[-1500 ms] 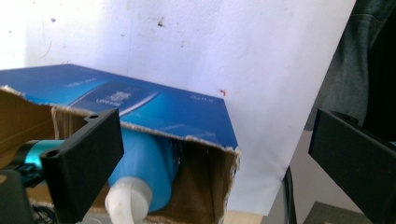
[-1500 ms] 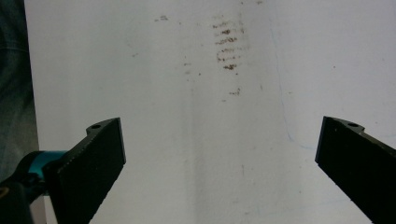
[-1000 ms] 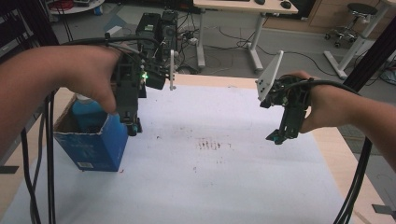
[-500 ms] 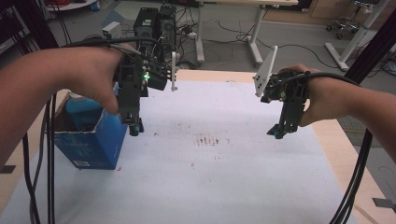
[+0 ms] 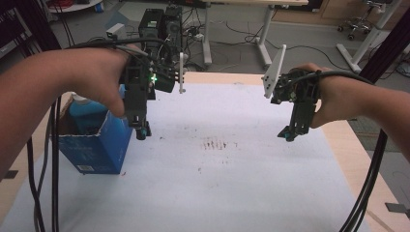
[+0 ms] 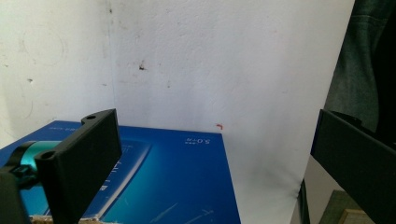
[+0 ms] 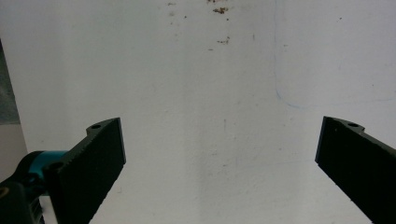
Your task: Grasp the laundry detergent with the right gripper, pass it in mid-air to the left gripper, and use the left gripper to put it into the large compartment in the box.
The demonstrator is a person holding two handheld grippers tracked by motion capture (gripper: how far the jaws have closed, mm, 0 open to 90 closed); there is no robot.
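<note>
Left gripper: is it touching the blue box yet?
Apart. In the left gripper view the left gripper stands wide open above the blue box, with nothing between the jaws.

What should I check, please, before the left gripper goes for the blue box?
1. Left gripper open: ok, jaws stand wide apart in its own view.
2. Left gripper empty: ok, nothing between the jaws.
3. Box within reach: ok, it sits just beside and below the left gripper.
4. Box top open: ok, flaps up, with a blue item inside; what it is, cannot tell.
5. Right gripper out of the way: ok, open, empty, far across the mat.
6. Left gripper lined up over the opening: not ok, it hangs outside the box's right edge.
</note>
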